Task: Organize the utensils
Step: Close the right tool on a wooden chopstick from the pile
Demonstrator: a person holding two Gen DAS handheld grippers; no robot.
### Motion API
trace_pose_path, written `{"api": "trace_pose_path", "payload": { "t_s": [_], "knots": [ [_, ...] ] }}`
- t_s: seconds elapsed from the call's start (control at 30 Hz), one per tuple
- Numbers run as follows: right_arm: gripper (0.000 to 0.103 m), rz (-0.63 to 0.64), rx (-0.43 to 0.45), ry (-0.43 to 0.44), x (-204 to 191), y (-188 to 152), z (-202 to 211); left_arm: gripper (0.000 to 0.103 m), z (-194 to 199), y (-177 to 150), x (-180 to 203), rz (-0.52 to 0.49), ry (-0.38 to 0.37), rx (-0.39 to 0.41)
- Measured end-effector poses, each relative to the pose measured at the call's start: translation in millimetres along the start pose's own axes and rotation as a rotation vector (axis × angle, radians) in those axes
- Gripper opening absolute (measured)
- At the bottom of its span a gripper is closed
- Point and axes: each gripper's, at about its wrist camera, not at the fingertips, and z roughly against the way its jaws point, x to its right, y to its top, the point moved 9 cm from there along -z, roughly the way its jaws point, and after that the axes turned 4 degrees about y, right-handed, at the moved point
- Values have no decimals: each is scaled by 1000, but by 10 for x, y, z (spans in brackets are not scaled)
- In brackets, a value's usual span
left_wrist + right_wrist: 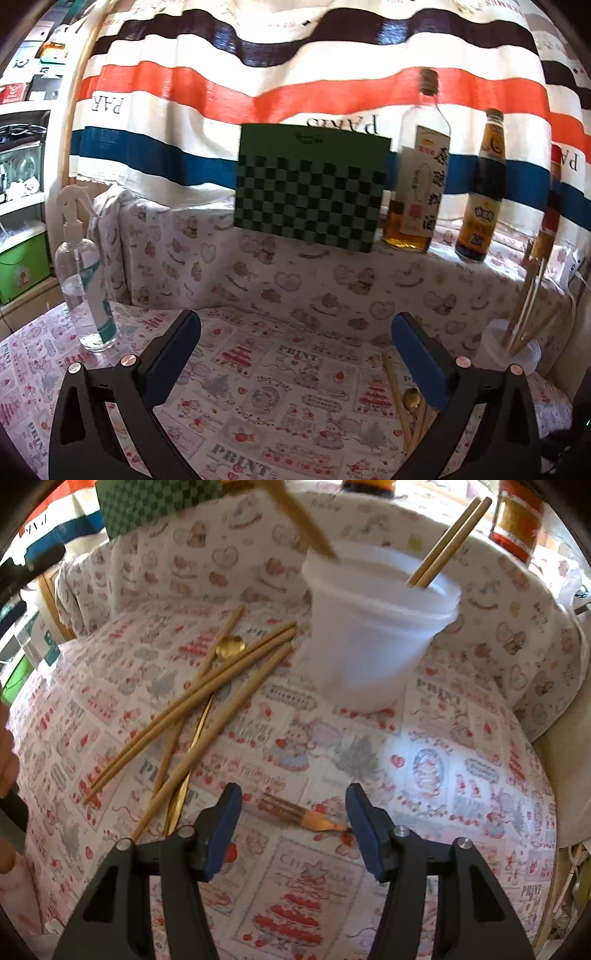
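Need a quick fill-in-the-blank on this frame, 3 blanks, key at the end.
1. Several chopsticks already stand in the white ___.
2. The gold fork lies on the tablecloth between the open right ___.
3. The loose chopsticks lie in a pile over a gold ___.

Missing words: cup; tongs; spoon

"PRINT" across the tablecloth (pixel 280 398) — upside-down "PARIS" on the curtain (pixel 258 92)

Home kitchen corner: sauce bottles (pixel 476 192), chopsticks (pixel 192 701), patterned tablecloth (pixel 424 760), striped curtain (pixel 221 92).
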Motion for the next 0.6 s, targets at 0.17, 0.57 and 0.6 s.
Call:
{"api": "trace_pose_path", "payload": {
  "t_s": [0.17,0.57,0.6],
  "knots": [
    [46,-16,3,5,5,-10,7,102,10,20,-66,20,11,3],
    [7,-127,21,56,175,-2,87,102,54,12,65,-51,10,35],
    [7,-137,27,64,189,7,102,102,44,7,65,-50,8,31]
  ]
}}
